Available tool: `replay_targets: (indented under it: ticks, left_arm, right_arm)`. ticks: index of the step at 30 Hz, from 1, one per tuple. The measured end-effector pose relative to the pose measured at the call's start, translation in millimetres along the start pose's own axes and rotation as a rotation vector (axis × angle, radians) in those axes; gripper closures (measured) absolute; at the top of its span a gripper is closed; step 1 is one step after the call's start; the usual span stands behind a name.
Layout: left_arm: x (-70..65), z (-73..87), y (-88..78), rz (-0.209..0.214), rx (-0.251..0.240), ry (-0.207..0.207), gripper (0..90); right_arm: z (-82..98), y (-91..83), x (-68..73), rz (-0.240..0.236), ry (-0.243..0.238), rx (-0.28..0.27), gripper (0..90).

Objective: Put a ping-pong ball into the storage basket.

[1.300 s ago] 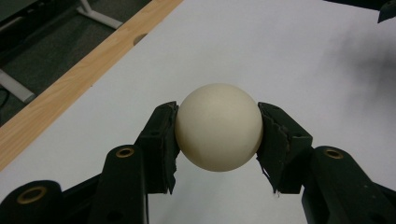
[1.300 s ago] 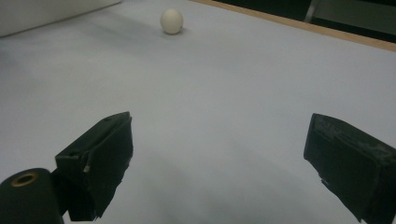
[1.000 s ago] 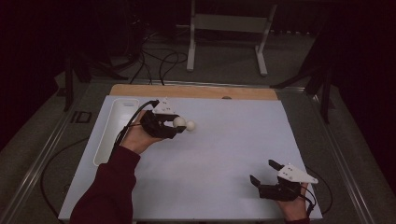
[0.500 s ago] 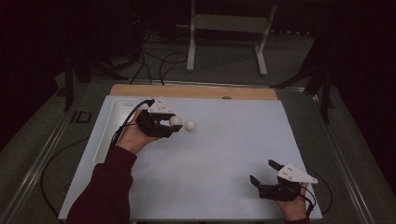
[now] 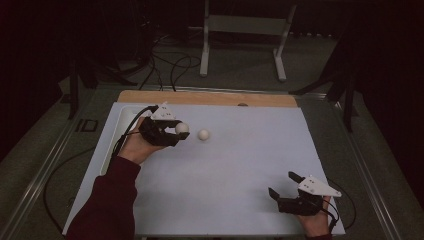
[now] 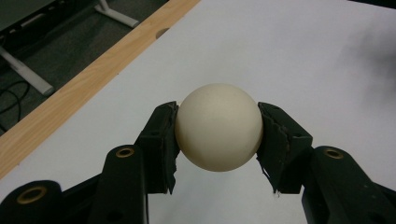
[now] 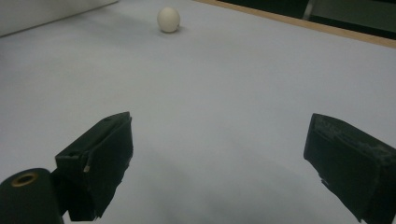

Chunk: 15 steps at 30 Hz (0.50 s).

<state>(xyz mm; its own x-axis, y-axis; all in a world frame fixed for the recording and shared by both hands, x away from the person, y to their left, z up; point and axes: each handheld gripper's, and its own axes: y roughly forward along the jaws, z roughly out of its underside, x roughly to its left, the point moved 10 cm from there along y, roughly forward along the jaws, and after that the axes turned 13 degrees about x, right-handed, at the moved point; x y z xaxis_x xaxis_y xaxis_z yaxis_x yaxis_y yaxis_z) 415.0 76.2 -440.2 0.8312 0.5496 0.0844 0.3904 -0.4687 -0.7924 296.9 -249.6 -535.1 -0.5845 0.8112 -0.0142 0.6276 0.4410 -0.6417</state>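
Left gripper [image 5: 176, 131] at the far left of the white mat [image 5: 240, 190] in high view, clamped on a cream ball [image 5: 182, 128], held in the left hand [image 5: 136, 147] with dark red sleeve [image 5: 107, 205]. Second ball [image 5: 203, 134] loose on the mat just beside the held one, apart from it. Right gripper [image 5: 283, 186] near the mat's near right corner, jaws spread wide, nothing between, gripped by the right hand [image 5: 315, 222]. Pale tray [image 5: 120, 125] along the mat's left edge, wooden strip [image 5: 210, 98] at the far edge, metal stand [image 5: 245, 30] on the floor beyond. Left gripper view: left gripper [image 6: 217, 128] with black pads [image 6: 164, 140] pressed on both sides of the ball [image 6: 217, 127], ball lifted above the mat [image 6: 303, 56], wooden strip [image 6: 70, 100] running diagonally at left. Right gripper view: right gripper [image 7: 219, 154] jaws far apart over bare mat [image 7: 224, 93], second ball [image 7: 168, 19] resting well ahead near the top. No readable brand, label or writing anywhere.
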Motion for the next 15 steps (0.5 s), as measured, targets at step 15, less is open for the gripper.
replay_targets:
  ticks: [15]
  left_arm:
    - [10.3,9.6,-11.9,-0.016,-0.015,-0.017,51.0]
  right_arm:
    - [1.7,-0.6,-1.8,0.003,0.009,-0.002,8.0]
